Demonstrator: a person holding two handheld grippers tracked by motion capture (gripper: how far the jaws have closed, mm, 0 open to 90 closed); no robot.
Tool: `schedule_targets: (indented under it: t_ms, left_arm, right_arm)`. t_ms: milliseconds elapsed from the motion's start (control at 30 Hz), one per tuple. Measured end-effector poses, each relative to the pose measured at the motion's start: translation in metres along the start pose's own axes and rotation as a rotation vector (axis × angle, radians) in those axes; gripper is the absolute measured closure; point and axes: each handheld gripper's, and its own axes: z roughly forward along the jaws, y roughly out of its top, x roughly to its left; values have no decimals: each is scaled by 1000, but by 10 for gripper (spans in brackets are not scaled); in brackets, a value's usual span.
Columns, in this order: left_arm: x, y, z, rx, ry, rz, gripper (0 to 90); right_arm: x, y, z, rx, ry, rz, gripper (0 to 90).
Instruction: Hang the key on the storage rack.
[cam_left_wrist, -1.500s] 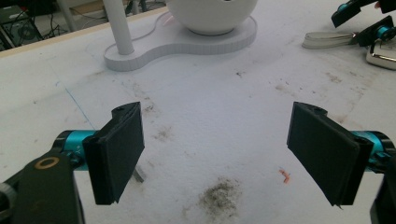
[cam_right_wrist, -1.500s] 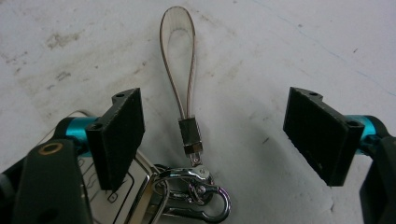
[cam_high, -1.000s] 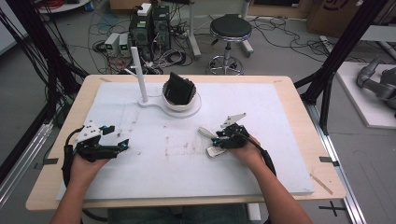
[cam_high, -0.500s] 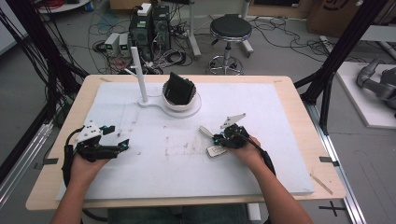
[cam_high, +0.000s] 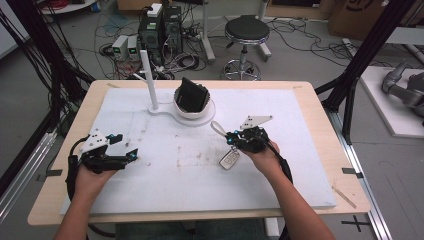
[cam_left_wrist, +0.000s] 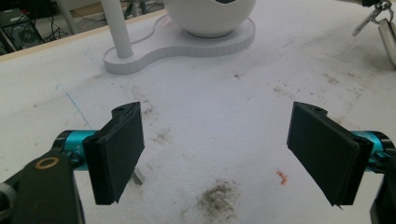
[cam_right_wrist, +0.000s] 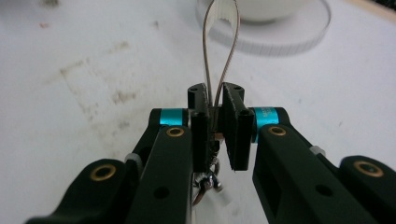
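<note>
My right gripper (cam_high: 234, 139) is at the middle right of the white mat, shut on the thin grey strap loop (cam_right_wrist: 219, 39) of a silver key fob (cam_high: 229, 160). The loop sticks out past the jaws toward the white stand, and the fob lies just under the hand. A metal ring (cam_right_wrist: 205, 186) shows below the jaws in the right gripper view. My left gripper (cam_high: 125, 156) rests at the left of the mat, open, with nothing between its fingers (cam_left_wrist: 122, 148). The key fob (cam_left_wrist: 387, 32) shows far off at the left gripper view's top right.
A white stand (cam_high: 165, 109) with an upright post (cam_high: 148, 80) and a round bowl (cam_high: 197, 111) holding a black object (cam_high: 193, 95) sits at the back centre. The mat (cam_high: 190, 190) is scuffed with grey marks. A stool and cables lie beyond the table.
My right gripper has shifted slightly away from me with the strap in it. The left gripper has not moved.
</note>
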Motion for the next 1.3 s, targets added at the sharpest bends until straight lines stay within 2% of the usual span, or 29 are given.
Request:
schedule_targets:
  t_ms: [33,100,233,300,500,533,567,667,700,900,1167,1300]
  left_arm:
    - [0,0,0,0,0,0,188]
    - [0,0,0,-1,1,0,188]
    - [1,0,-1,-4,4,-5,188]
    - [1,0,-1,-3,4,-4,189]
    - [2,1,-2,-9,5,-3,188]
    - [2,1,-2,-8,6,-4,188]
    - [2,1,-3,-9,5,-4,188]
    - [2,1,-4,-8,5,-2,188]
    - [2,2,-4,-11,4,-4,188]
    - [2,3,-6,-20,4,-9,189]
    - [1,4,-5,-19,-1,-4,189]
    - [0,4,-4,-19,-4,-2,188]
  right_arm:
    - [0,0,0,0,0,0,828]
    - [3,10,-1,-36,-5,-9,828]
    - [4,20,0,-53,-8,-19,828]
    - [4,31,2,-80,-8,-23,828]
    - [7,50,7,-97,-17,-43,828]
    - [8,59,8,-96,-21,-56,828]
    - [8,59,8,-96,-21,-56,828]
    - [11,76,12,-109,-25,-83,828]
    - [11,76,12,-109,-25,-83,828]
    - [14,104,22,-115,-32,-112,828]
    - [15,127,31,-126,-49,-137,828]
    - [16,137,35,-139,-46,-135,828]
